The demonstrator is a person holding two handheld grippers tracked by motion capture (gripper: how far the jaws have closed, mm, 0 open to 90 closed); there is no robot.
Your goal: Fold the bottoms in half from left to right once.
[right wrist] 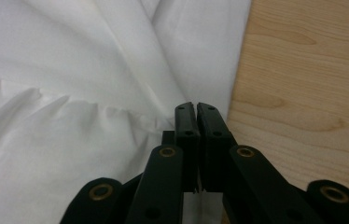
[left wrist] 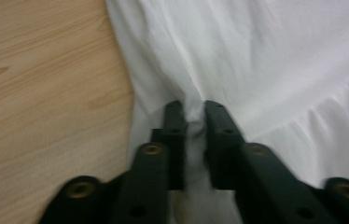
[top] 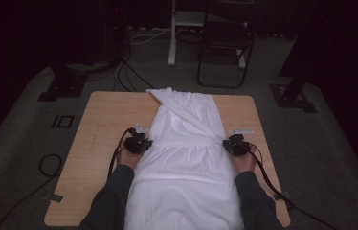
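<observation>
Where carpet spreads, wooden table (top: 95,143), white garment (top: 186,158).

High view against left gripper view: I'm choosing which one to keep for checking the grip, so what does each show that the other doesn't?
High view: the whole white garment lying lengthwise on the wooden table, both forearms, the right hand-held gripper at the cloth's right edge, and a chair beyond the table.

Left gripper view: the left hand-held gripper close up, jaws nearly together with a bunched fold of white cloth pinched between them.

Both: the garment's left edge, the wood beside it, and that gripper at the edge.
</observation>
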